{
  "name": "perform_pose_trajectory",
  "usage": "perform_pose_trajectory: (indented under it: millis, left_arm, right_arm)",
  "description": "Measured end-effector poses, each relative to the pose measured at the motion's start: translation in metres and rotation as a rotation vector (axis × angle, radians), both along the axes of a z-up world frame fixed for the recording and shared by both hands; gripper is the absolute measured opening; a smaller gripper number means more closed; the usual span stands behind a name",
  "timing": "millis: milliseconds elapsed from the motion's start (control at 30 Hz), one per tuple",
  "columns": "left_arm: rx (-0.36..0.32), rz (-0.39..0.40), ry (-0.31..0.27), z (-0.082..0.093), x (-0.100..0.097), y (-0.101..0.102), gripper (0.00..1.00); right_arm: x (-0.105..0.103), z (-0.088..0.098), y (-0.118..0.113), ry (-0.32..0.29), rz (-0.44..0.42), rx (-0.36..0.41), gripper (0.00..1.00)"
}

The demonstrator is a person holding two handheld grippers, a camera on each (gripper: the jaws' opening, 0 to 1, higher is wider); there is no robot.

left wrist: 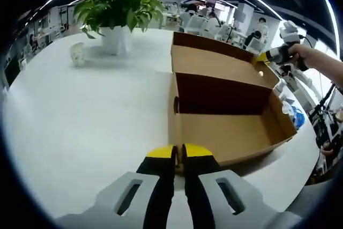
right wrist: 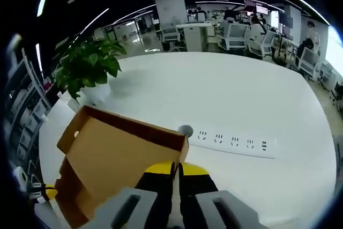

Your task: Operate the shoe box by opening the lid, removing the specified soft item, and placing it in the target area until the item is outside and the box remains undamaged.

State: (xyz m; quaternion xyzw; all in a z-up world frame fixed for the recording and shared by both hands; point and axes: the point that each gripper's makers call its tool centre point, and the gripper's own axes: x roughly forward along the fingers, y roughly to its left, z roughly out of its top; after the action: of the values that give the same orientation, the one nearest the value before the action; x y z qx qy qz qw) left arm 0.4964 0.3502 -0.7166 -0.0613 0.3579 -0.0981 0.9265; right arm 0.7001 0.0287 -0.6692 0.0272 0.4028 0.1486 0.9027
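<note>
The brown cardboard shoe box (left wrist: 230, 127) lies open on the white round tabletop (left wrist: 91, 116), its hinged lid (left wrist: 214, 63) folded back flat at about twelve o'clock from the tray. So the opening step looks done. The tray's floor is bare cardboard in the left gripper view; no soft item can be seen inside it, nor on the tabletop around it, so I cannot tell where that item is or whether it has already been taken out.

The left tongs (left wrist: 178, 153) sit at six o'clock, yellow tips pressed together, just at or on the near wall of the tray; whether they pinch that edge is unclear. The right tongs (right wrist: 176, 169) are also pressed together, tips at the rim of the lid (right wrist: 118, 148), with a white power strip (right wrist: 233, 142) lying at about two o'clock beyond them.

A green potted plant in a white pot (left wrist: 120, 12) and a small white paper cup (left wrist: 78, 53) stand around eleven o'clock, well apart from the box. The cardboard shows no tears or crushing.
</note>
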Motion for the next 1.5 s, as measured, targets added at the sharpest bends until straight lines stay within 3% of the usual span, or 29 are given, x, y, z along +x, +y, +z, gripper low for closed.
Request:
perform_pose_trajectory:
  millis: [1500]
  left_arm:
    - [-0.023, 0.014, 0.003, 0.003, -0.006, -0.002, 0.03]
  right_arm:
    - [-0.031, 0.054, 0.008, -0.148, 0.047, 0.004, 0.0]
